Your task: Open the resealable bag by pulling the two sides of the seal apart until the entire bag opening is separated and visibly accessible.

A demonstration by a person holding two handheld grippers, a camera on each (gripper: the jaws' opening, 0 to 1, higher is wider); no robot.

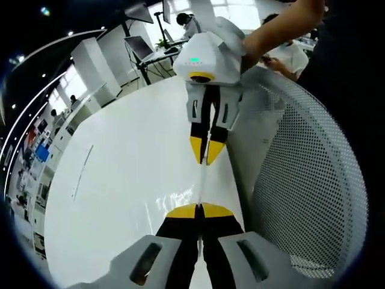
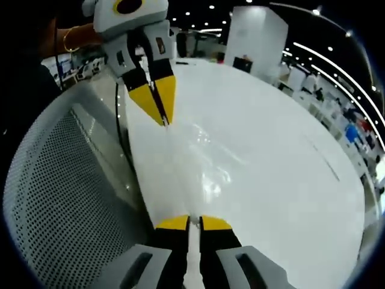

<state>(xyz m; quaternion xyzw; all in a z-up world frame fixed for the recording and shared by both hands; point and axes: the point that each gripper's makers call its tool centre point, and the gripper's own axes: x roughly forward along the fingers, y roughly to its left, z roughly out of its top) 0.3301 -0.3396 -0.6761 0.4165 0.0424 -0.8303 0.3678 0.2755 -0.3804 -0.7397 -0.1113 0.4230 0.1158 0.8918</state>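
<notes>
White table (image 1: pixel 120 174) backs the clear bag (image 1: pixel 203 180), taut, clamped by both claws.

White table (image 1: pixel 120 180) broad and bare out to its far edge; open room for a hand there. Perforated white mesh chair back (image 1: pixel 313 198) crowds the table's near edge, closing that side. The two grippers face tip to tip, hardly any gap between. Desks and standing lamps sit well beyond the table.
</notes>
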